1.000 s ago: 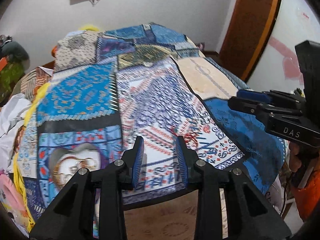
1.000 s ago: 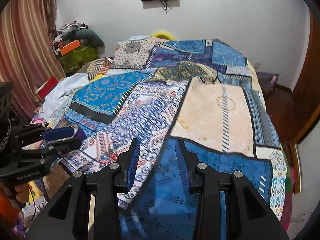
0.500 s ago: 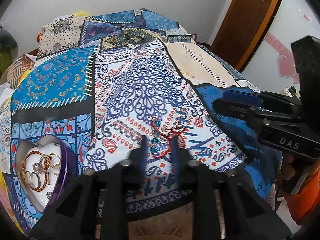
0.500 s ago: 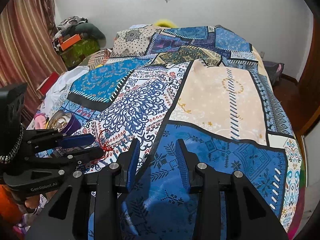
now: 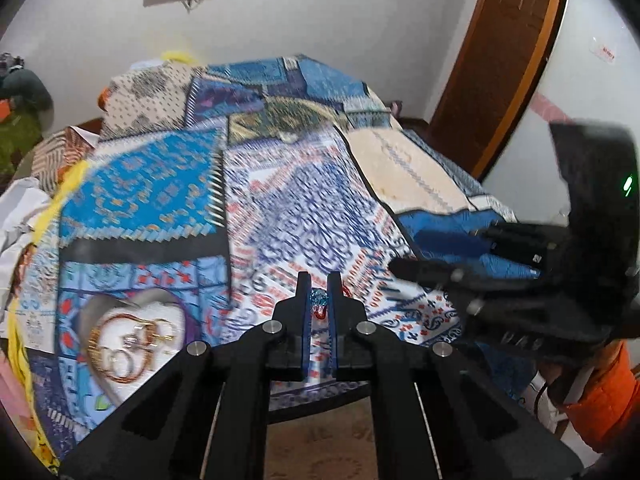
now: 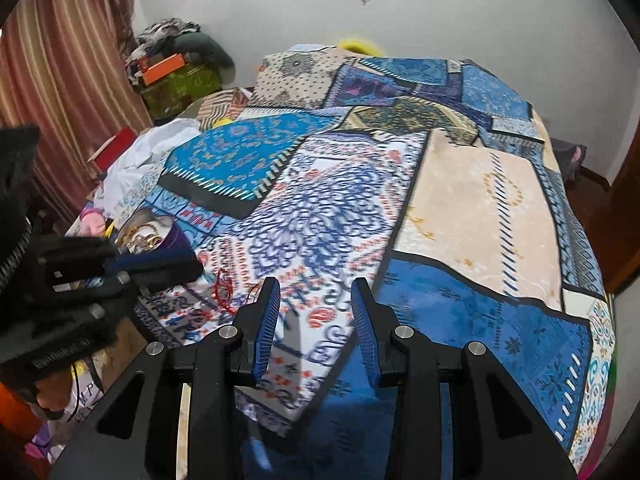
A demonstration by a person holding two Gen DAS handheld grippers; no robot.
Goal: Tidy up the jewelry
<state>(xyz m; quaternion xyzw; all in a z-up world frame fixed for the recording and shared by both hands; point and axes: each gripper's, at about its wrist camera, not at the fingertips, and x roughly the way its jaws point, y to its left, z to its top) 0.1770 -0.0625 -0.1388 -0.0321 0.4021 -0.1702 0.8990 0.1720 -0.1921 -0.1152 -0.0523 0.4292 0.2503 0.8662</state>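
Observation:
A red cord bracelet with blue beads (image 5: 320,305) is pinched at the tips of my left gripper (image 5: 319,282), which is shut on it just above the patchwork bedspread (image 5: 312,216). In the right wrist view the red cord (image 6: 222,292) dangles below the left gripper (image 6: 196,264). A purple heart-shaped jewelry box (image 5: 132,336) with white lining holds gold bangles and rings, down to the left of the left gripper. It also shows behind that gripper (image 6: 160,236). My right gripper (image 6: 316,312) is open over the bedspread with nothing between its fingers.
The bed fills both views, with its near edge just under the grippers. Clothes and bags are piled at the left (image 6: 176,68) beside a striped curtain (image 6: 60,80). A wooden door (image 5: 512,52) stands at the right. A person's orange sleeve (image 5: 600,400) shows behind the right gripper (image 5: 404,252).
The left gripper's fingers closed on the red cord bracelet and it has come up off the bedspread. The right gripper has shifted slightly and stayed open.

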